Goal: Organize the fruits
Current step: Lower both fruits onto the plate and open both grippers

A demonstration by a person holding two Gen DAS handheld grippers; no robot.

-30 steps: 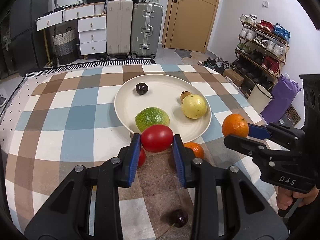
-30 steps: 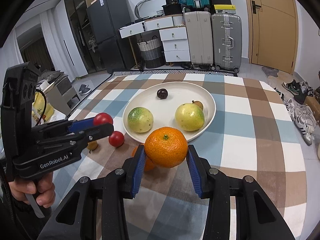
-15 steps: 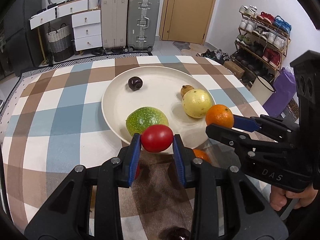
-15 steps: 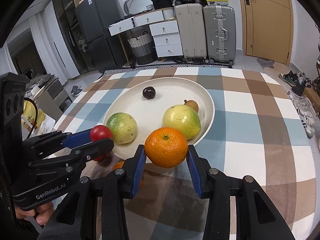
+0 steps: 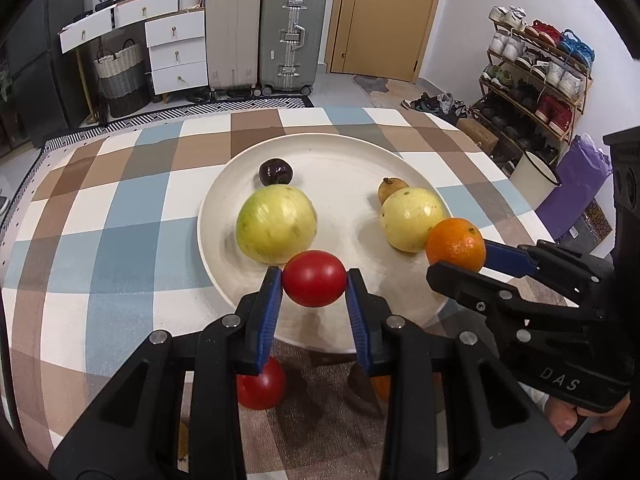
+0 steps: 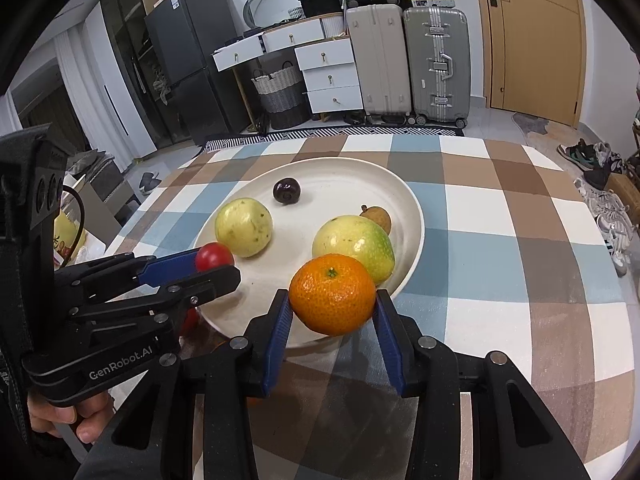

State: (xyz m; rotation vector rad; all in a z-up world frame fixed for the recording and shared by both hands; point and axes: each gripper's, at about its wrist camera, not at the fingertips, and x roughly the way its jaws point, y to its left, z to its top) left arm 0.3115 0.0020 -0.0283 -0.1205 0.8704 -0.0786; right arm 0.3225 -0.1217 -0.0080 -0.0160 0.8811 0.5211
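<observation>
The checked tablecloth (image 5: 120, 208), a soft weave of blue, brown and white squares, covers the whole table and bears the wide cream plate (image 5: 344, 152), shallow, round and matte (ceramic, by the look of it). On the plate lie two large yellow-green round fruits with speckled skins, one on the left (image 5: 276, 222) and one on the right (image 5: 412, 218), a small dark glossy fruit (image 5: 275, 171) toward the far side, and a little brown fruit (image 5: 390, 188) touching the right-hand yellow one.

The step in hand, as I judge it, is the carry-and-place: both pieces of fruit hang over the plate's near rim, not yet set down. The right gripper (image 6: 332, 312) has its blue pads pressed on a mandarin (image 6: 332, 294), pebbled and firm, just beside the right yellow fruit. The left gripper (image 5: 314, 288) is clamped narrowly on a red tomato (image 5: 314, 278), smooth, shiny and likely to bruise if squeezed harder.

The next move calls for lowering each into a bare patch of plate, then easing the jaws apart gently so the round things do not roll into their neighbours.

Off the plate, on the cloth below the left gripper, wait a second red tomato (image 5: 260, 384) and part of another orange fruit (image 5: 382, 386).
</observation>
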